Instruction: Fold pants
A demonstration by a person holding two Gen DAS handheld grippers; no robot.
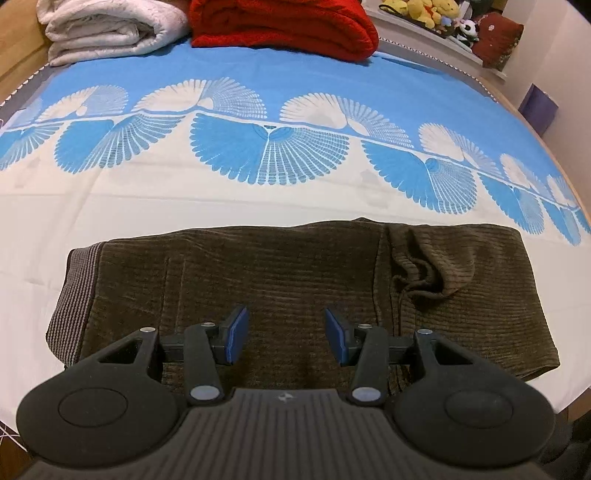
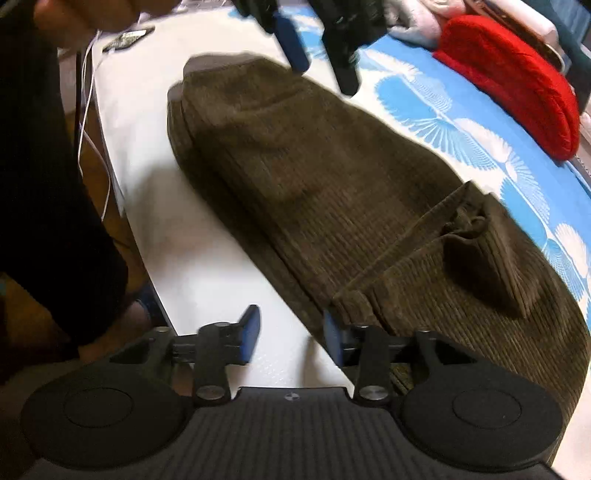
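Brown corduroy pants [image 1: 280,280] lie folded in a long band on the bed, waistband with drawstring [image 1: 421,280] at the right, grey cuffs [image 1: 74,295] at the left. My left gripper [image 1: 286,336] is open and empty, above the middle of the pants. In the right wrist view the pants [image 2: 332,192] run from far left to near right. My right gripper [image 2: 291,336] is open at the near edge of the pants by the waist end, its right fingertip [image 2: 332,338] against the fabric edge. The left gripper [image 2: 317,48] shows at the top, over the far end.
The bedsheet [image 1: 184,192] is white with a blue fan pattern. A folded white blanket [image 1: 110,29] and a red blanket [image 1: 284,26] lie at the far side. Plush toys [image 1: 424,11] sit on a shelf. The person's dark clothing [image 2: 40,166] and a white cable [image 2: 88,129] are left of the bed edge.
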